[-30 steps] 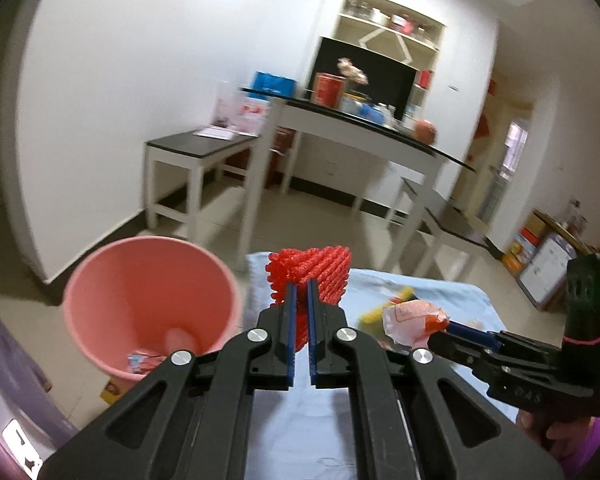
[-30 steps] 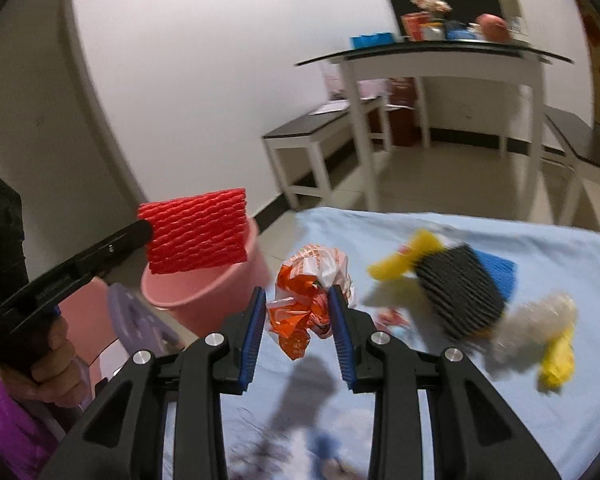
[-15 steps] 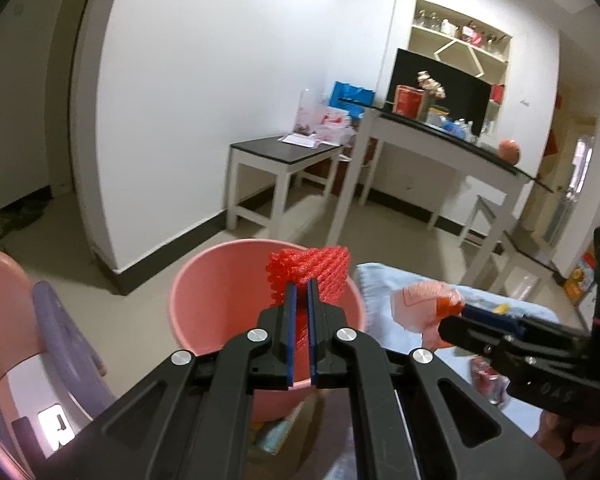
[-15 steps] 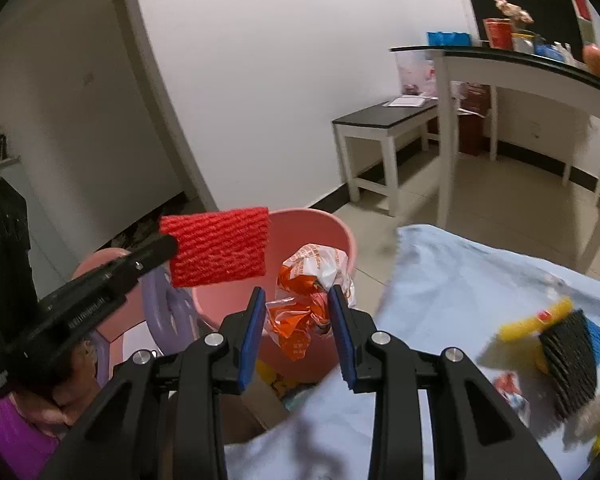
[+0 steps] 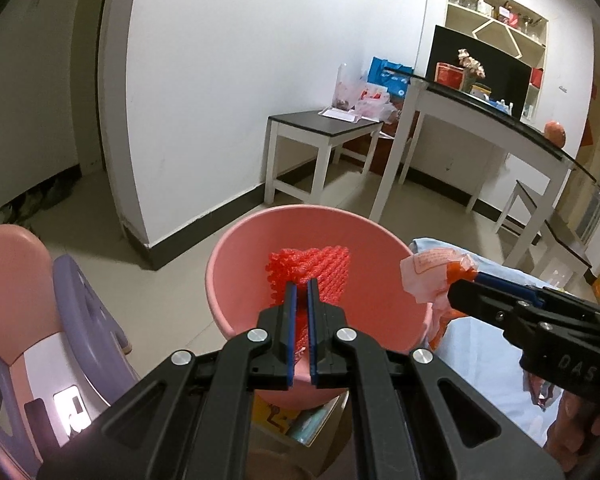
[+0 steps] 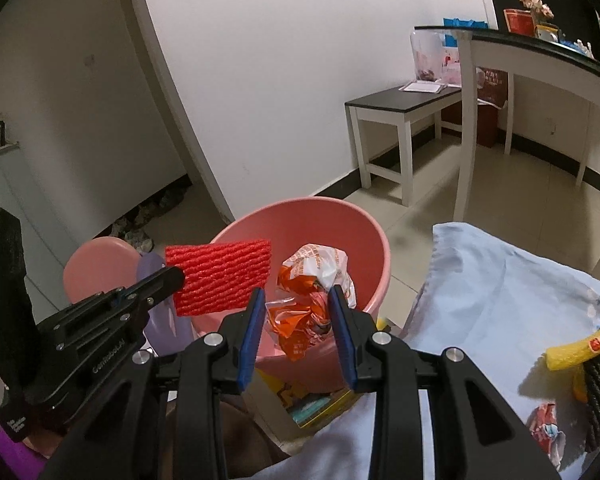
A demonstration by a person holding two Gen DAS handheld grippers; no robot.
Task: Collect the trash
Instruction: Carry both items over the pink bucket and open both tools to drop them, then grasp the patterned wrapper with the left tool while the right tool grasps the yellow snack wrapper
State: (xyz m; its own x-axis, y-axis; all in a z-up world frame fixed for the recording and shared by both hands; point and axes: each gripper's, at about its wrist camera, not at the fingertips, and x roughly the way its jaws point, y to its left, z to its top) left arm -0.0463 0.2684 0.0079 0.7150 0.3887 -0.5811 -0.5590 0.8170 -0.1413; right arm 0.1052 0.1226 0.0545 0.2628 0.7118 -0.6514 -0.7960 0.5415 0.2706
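A: What is the left gripper (image 5: pixel 300 292) gripping?

B: Its jaws are clenching a red foam net (image 5: pixel 312 276), and the net is hanging over the open mouth of the pink bucket (image 5: pixel 236 264). From the right wrist view the same net (image 6: pixel 220 276) is showing flat against the bucket's (image 6: pixel 364 232) near left rim.

A: And the right gripper (image 6: pixel 298 312)?

B: Its blue pads (image 6: pixel 250 328) are pressing on a crumpled orange-and-white wrapper (image 6: pixel 312 292), grasping it above the bucket too, just right of the net. In the left wrist view that wrapper (image 5: pixel 432 272) is sitting over the bucket's right rim.

A: Is anything lying beside the bucket?

B: A table with a light blue cloth (image 6: pixel 500 280) is standing just right of the bucket, carrying a yellow wrapper (image 6: pixel 576 346) and a small red-and-white wrapper (image 6: pixel 544 428). A pink and purple child's chair (image 5: pixel 40 320) is standing left of the bucket.
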